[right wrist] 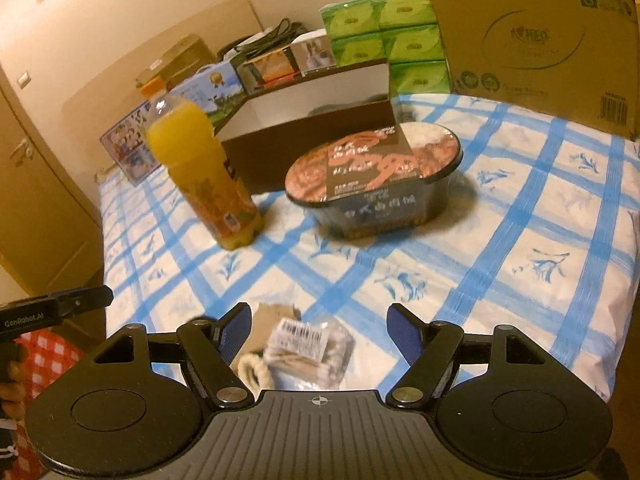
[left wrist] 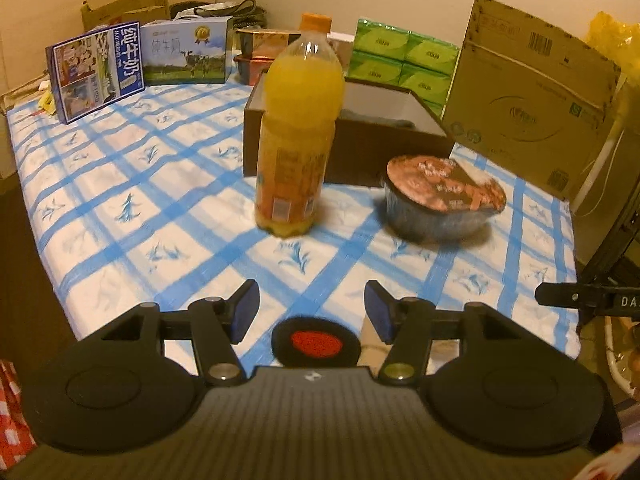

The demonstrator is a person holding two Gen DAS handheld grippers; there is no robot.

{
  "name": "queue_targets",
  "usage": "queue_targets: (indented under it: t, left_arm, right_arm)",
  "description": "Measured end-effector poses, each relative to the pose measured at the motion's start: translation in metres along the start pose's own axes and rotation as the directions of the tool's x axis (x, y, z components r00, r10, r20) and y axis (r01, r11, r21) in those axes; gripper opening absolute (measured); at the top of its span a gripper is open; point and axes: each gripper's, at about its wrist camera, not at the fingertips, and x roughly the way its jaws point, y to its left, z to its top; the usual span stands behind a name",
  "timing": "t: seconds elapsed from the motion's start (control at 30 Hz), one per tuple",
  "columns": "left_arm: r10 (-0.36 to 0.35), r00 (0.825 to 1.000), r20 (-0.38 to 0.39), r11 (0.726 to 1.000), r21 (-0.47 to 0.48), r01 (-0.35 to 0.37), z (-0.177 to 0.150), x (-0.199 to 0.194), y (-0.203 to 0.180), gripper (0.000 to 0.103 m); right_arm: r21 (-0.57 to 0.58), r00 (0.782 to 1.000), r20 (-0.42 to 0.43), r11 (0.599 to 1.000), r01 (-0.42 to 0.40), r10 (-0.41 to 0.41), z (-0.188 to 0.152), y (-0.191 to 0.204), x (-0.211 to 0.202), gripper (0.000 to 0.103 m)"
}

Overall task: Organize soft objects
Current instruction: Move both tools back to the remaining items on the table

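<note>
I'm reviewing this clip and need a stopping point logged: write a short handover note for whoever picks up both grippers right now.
Left gripper: open, empty, over a black pad with a red centre.
Right gripper: open, above a wrapped beige bundle with a barcode label, not gripping it.
Open brown box stands behind the orange juice bottle and instant-food bowl on the checked cloth.
Done: something grey seems to lie in the box.
Left: the bundle and pad still lie outside the box.
</note>
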Motion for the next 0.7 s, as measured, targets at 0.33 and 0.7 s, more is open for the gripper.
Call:
queue_targets:
  t: [0.33, 0.7]
  left_arm:
    - [0.023, 0.999, -0.042, 1.0, 0.005, -0.023, -0.039, 0.002, -0.003, 0.056]
    - [0.003, 0.992, -0.13, 1.0, -0.016, -0.005, -0.065, 0.023, -0.009, 0.056]
  right_arm:
    - [-0.134, 0.999, -0.048, 0.991, 0.014, -0.021, -0.031, 0.019, 0.012, 0.074]
    - [-0.182, 0.995, -0.1, 0.983, -0.005, -0.014, -0.049, 0.028, 0.035, 0.074]
